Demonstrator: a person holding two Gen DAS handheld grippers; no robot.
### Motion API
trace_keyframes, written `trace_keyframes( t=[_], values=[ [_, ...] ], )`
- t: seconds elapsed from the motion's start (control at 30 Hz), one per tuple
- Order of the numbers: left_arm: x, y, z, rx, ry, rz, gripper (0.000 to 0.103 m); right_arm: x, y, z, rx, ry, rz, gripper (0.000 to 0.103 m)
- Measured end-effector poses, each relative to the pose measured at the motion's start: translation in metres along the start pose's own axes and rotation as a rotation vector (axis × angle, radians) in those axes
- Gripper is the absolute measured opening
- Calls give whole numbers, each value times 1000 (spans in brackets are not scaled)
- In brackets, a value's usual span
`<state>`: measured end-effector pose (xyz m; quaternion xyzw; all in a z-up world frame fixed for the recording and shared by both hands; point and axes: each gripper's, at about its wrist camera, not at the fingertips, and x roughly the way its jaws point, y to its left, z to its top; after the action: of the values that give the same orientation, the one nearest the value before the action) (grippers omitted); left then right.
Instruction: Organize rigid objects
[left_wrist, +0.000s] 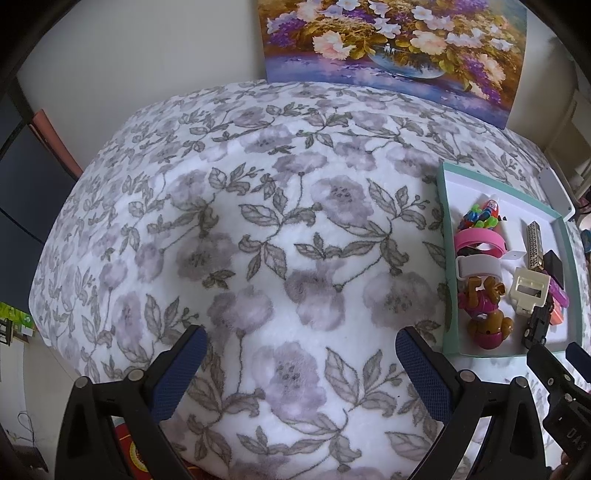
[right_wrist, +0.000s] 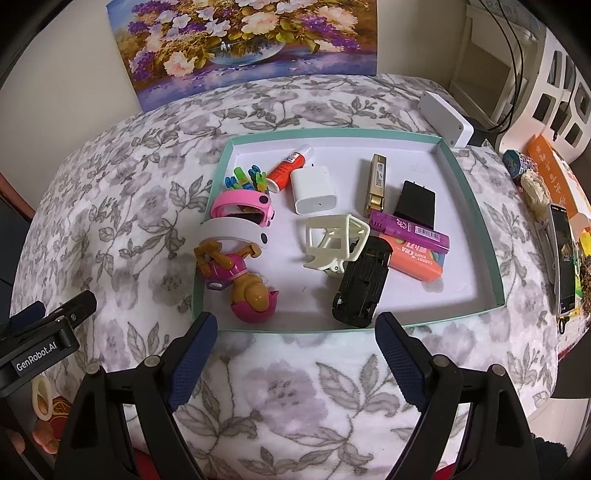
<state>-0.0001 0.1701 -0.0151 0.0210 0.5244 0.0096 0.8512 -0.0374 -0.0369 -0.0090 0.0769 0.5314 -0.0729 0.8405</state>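
Note:
A teal-rimmed white tray (right_wrist: 476, 206) (left_wrist: 445, 236) lies on a floral blanket and holds several small objects: a pink dog figure (right_wrist: 243, 284) (left_wrist: 484, 314), a pink band (right_wrist: 240, 205), a white band (right_wrist: 232, 227), a black toy car (right_wrist: 364, 282), a cream plastic frame (right_wrist: 334, 236), a white charger (right_wrist: 314, 188), a glue stick (right_wrist: 286, 168), a gold case (right_wrist: 376, 184), a black adapter (right_wrist: 415, 203) and purple and orange boxes (right_wrist: 413, 240). My right gripper (right_wrist: 293, 350) stands open and empty just before the tray's near edge. My left gripper (left_wrist: 301, 365) is open over bare blanket, left of the tray.
A flower painting (right_wrist: 243, 40) leans against the wall behind the blanket. A white box (right_wrist: 445, 116) lies beyond the tray's far right corner. A phone (right_wrist: 563, 258), an orange box (right_wrist: 554, 173) and clutter sit at the right edge.

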Motion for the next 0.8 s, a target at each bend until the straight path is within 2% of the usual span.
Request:
trace_keyframes(
  t=[0.4,0.8],
  values=[
    [-1,0,0,0,-4,-3,103,-2,0,0,3,-8,5,88],
    [-3,-1,1,3,-9,-6,103,-5,-3,1,22,-31,78,88]
  ],
)
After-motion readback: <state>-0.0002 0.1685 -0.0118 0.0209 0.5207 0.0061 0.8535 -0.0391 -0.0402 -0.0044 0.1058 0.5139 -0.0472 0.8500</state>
